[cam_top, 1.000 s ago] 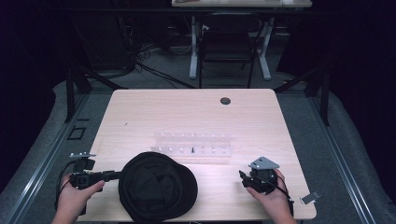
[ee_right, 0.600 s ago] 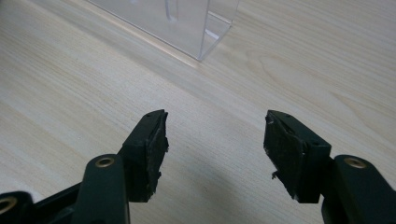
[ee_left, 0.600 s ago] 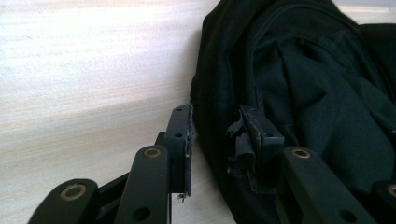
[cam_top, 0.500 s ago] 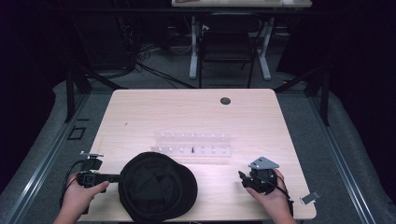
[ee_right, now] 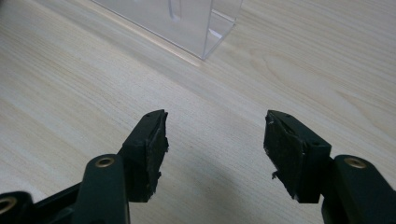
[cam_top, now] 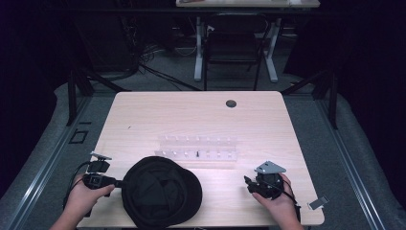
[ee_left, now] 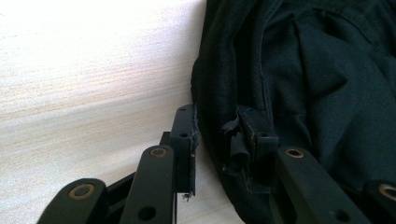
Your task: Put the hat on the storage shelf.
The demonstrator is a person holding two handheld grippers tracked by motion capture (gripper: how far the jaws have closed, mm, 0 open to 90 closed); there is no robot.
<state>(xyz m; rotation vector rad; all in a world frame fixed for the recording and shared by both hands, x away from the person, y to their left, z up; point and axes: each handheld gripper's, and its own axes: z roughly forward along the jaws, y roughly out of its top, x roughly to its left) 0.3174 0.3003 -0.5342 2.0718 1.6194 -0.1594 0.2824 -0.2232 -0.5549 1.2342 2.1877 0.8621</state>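
Left gripper view looks along the left gripper (ee_left: 219, 140), whose jaws straddle the rolled edge of a black hat (ee_left: 327, 93): one jaw sits outside on the bare worktop (ee_left: 84, 84), the other lies inside against the dark lining. They have just been closing, with the hat's edge between them, yet a thin gap shows beside the outer pad, so I judge them near the cloth but not clamped. That edge runs away from the camera, roughly along the jaws' own line, so the grip bites across the rim's thickness, which I judge is what a pull or lift of the hat would need

High view puts the hat (cam_top: 160, 191) at the near edge of the worktop (cam_top: 201, 115), left of centre, opening upward, with the left gripper (cam_top: 112, 181) touching its left side and pointing right into it. The right gripper (cam_top: 250, 184) rests on the worktop well apart from the hat, on its right side, so the left hand is clearly the nearer. Right gripper view shows its jaws wide apart over bare wood with nothing between them

Farther back, a clear plastic rack (cam_top: 197, 148) stands just beyond the hat across the middle of the worktop; its corner (ee_right: 205, 28) shows ahead of the right gripper (ee_right: 215, 149). A small dark round fitting (cam_top: 231, 103) lies near the far edge
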